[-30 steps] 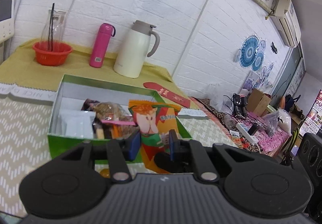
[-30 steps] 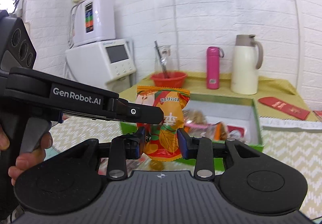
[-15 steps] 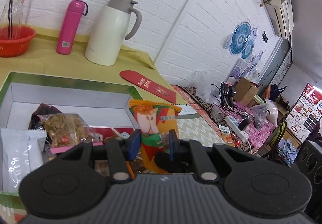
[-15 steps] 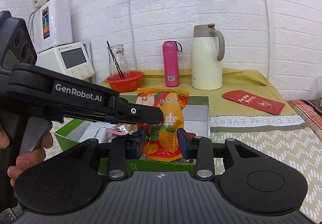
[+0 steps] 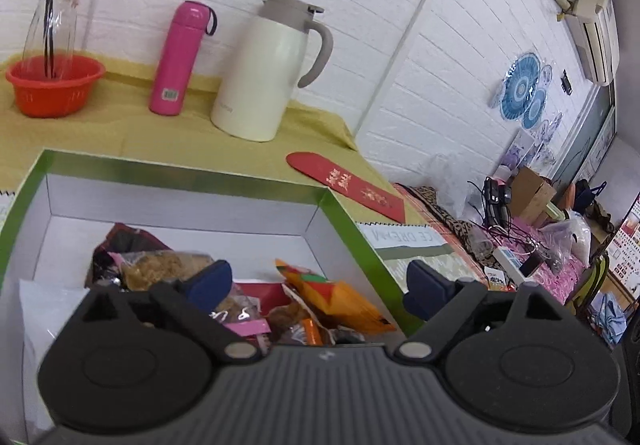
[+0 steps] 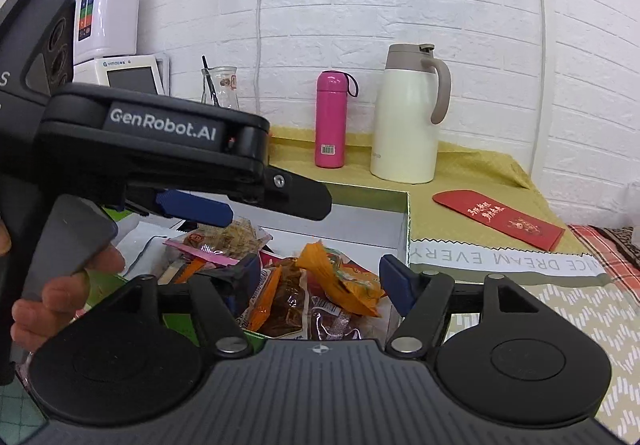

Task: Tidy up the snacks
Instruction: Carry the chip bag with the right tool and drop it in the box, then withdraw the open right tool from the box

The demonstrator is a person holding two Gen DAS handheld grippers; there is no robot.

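Both the left hand-held gripper (image 5: 320,281) and right hand-held gripper (image 6: 318,277) are hanging wide over the box (image 5: 180,169), the orange snack packet (image 5: 340,297) apparently lying loose between their fingers.

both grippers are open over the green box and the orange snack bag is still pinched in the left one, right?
Not quite. Both the left gripper and the right gripper are open over the green box, but the orange snack bag is pinched by neither: the left wrist view shows it lying loose in the box among the other snacks, clear of both blue pads.
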